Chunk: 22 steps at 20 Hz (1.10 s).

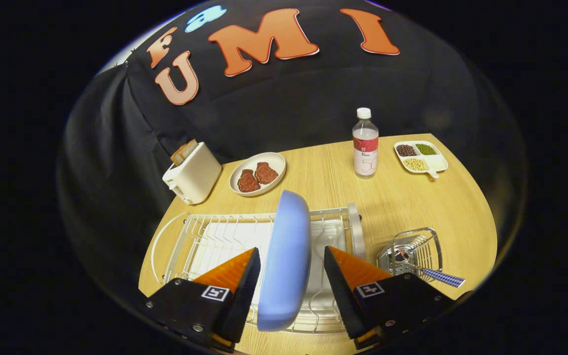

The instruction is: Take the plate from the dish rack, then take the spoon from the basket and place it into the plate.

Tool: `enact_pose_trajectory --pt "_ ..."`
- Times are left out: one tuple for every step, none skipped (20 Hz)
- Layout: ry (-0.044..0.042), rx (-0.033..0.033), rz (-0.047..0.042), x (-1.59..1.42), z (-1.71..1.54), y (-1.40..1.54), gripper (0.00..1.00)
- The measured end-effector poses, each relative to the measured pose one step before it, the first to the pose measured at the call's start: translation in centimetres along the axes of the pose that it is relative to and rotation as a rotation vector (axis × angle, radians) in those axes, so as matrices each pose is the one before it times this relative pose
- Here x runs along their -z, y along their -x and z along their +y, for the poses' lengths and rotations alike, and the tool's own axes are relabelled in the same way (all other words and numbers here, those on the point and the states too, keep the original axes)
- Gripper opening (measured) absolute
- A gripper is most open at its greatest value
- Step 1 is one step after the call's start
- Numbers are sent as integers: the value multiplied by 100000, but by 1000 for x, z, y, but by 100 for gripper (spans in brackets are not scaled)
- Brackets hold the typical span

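Gripper point(291, 276) straddled the blue plate point(286, 256) standing on edge in the dish rack point(190, 236) — fingers apart, gaps both sides, not yet clamped, presumably aligned for an edge grasp — spoon point(437, 275) waiting in the basket point(414, 249) to the right.

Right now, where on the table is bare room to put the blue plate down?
Bare wood lies between the dish rack and the bottle, and from there toward the divided tray. Around the toaster and meat plate is crowded. The tool is open around the blue plate.
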State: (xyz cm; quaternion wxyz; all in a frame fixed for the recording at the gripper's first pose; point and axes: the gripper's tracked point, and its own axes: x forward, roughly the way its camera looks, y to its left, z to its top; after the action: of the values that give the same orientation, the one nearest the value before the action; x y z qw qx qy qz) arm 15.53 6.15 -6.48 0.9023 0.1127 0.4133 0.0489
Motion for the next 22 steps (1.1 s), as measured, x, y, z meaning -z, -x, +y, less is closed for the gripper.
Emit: enact_pose_trajectory --pt "669 1153 1631 350 -182 -700 77" --pt "485 1171 1597 344 -96 -507 75" --pt "758 973 1421 338 -22 -375 71" --pt "746 1161 980 223 -85 -424 69" --pt "778 1075 590 213 -11 -216 64" --pt "508 1336 303 34 -154 -325 58" --pt "190 1304 1077 184 -39 13 52" --pt "429 2631 -554 -180 -338 82 47" --pt "1204 3055 -2132 -564 -324 215 42" --pt "1203 2689 -2896 -963 -243 187 41" --pt "773 2433 -2810 -779 -195 380 39" --pt "371 2248 -2928 -931 -189 244 38" --pt "1278 2070 -2254 -708 -126 68 35" --pt "2488 2215 -1004 -329 -162 180 33" --pt "2718 2737 -1814 -395 -389 189 33" --pt "1615 2028 -1431 -418 -227 206 33" --pt "1126 1516 -1131 -264 -33 370 33" --pt "455 920 -1598 -557 -50 431 33" --pt "754 -54 -1681 -572 86 396 33" --pt "-96 -352 -1681 -553 98 628 33" --pt "-40 -808 -1846 -508 90 570 33" --pt "-573 -601 -1476 -356 -157 728 33"
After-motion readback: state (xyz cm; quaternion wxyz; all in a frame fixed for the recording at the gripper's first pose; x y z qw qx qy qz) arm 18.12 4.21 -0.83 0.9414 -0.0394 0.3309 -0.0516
